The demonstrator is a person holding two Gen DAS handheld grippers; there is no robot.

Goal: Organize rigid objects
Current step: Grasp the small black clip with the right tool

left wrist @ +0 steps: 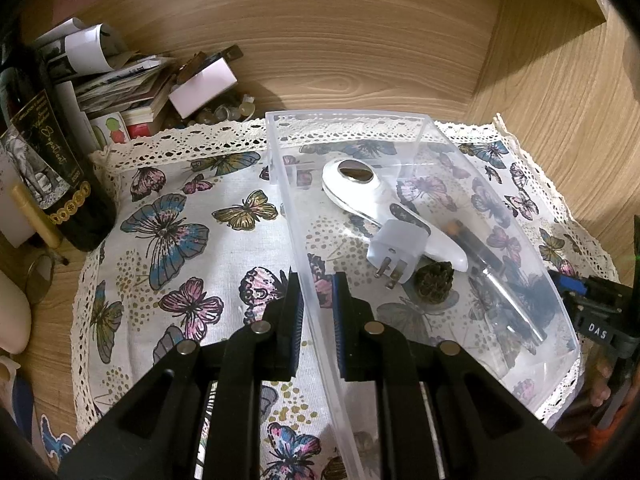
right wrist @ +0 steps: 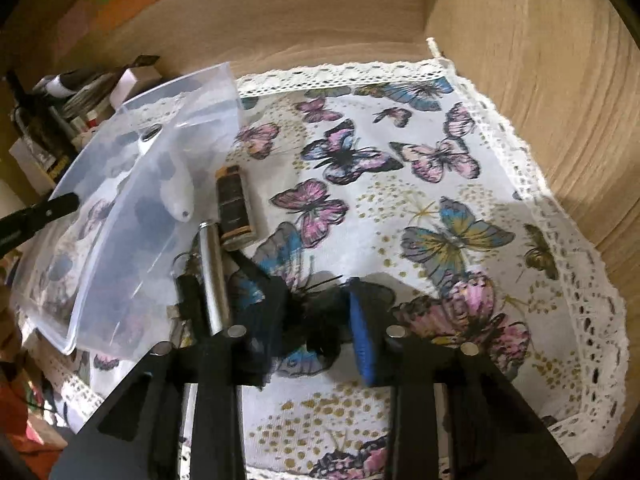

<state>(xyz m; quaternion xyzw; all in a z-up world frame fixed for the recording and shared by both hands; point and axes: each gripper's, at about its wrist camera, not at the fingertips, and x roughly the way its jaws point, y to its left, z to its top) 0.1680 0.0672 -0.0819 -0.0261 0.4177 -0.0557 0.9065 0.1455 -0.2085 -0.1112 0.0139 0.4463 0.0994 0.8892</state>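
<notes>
A clear plastic bin (left wrist: pixel 344 114) stands on a butterfly cloth (left wrist: pixel 180 240). My left gripper (left wrist: pixel 316 292) is shut on its left wall. Inside lie a white spoon-shaped device (left wrist: pixel 352 184), a white plug (left wrist: pixel 396 248), a pine cone (left wrist: pixel 434 282), a battery (left wrist: pixel 468 236) and a silver tube (left wrist: pixel 508 300). In the right wrist view my right gripper (right wrist: pixel 318 320) is shut on a black feathery piece (right wrist: pixel 316 314), just right of the silver tube (right wrist: pixel 214 276) and the battery (right wrist: pixel 234 208). I cannot tell whether that piece lies inside the bin's (right wrist: pixel 120 240) right wall.
A dark wine bottle (left wrist: pixel 52 184) and a pile of booklets and small boxes (left wrist: pixel 132 84) crowd the back left corner. Wooden panels close the back and the right side (right wrist: pixel 560 100). The cloth's lace edge (right wrist: pixel 592 280) runs along the right.
</notes>
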